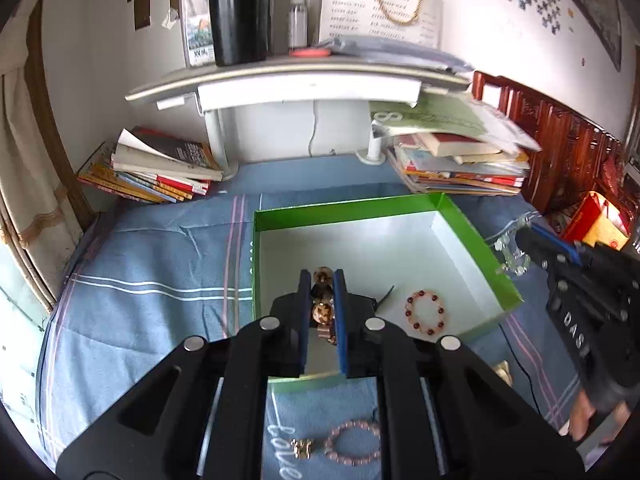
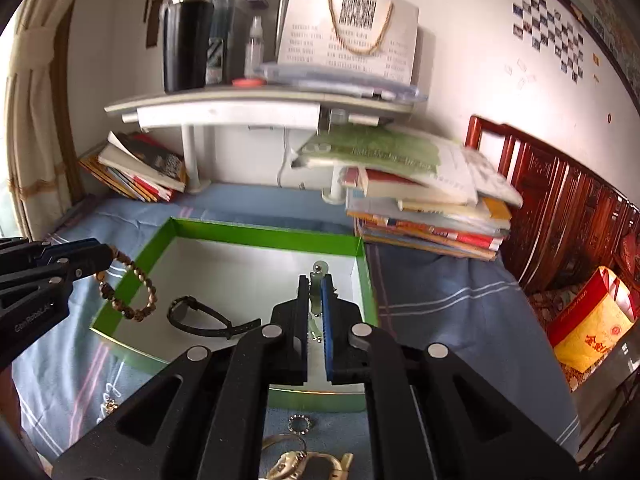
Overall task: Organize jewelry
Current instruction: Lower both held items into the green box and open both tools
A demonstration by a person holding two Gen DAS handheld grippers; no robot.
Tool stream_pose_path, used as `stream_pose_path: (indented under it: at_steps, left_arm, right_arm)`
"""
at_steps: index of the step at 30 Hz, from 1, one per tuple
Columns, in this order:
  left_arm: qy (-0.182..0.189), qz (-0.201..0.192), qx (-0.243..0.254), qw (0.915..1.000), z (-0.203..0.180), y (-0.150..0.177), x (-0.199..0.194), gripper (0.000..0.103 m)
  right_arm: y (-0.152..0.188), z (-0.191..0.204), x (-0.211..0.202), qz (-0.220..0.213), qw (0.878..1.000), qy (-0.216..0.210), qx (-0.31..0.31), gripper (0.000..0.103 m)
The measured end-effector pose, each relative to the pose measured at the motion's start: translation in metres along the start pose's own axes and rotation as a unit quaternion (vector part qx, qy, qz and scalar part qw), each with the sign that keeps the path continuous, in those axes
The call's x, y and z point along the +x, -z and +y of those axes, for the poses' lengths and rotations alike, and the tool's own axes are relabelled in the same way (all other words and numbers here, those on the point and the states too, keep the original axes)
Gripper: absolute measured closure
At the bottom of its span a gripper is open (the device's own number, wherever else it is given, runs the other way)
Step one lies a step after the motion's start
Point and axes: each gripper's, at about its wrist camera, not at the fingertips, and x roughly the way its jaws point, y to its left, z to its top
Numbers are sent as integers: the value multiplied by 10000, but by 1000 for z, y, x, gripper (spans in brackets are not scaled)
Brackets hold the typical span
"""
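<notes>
My left gripper [image 1: 323,280] is shut on a brown beaded bracelet [image 1: 322,312], which hangs between its blue pads above the green box [image 1: 348,208]. In the right wrist view the same bracelet [image 2: 134,292] dangles from the left gripper [image 2: 105,257] over the box's left wall [image 2: 132,268]. My right gripper [image 2: 316,282] is shut on a pale green bead piece [image 2: 318,270] above the box's far right corner. The left wrist view shows that piece [image 1: 508,252] hanging from the right gripper [image 1: 525,237] just outside the right wall.
Inside the box lie a red-beaded bracelet [image 1: 426,312] and a black watch [image 2: 200,316]. On the blue cloth [image 1: 152,264] in front lie a pink bead bracelet [image 1: 352,442], a gold charm [image 1: 302,448], a small ring [image 2: 300,424] and a gold watch [image 2: 296,466]. Book stacks [image 2: 428,216] stand behind.
</notes>
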Motion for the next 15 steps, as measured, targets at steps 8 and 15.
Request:
stream_pose_path:
  at_steps: [8,15]
  left_arm:
    - [-360,603,-69,9975,-4,12,63,90]
    - [-412,479,17,9980,-6,22,42,66]
  right_arm:
    - [18,3,44,618,9980,46,98,96]
    - [23,-9,18,481,9986,-18,225,66]
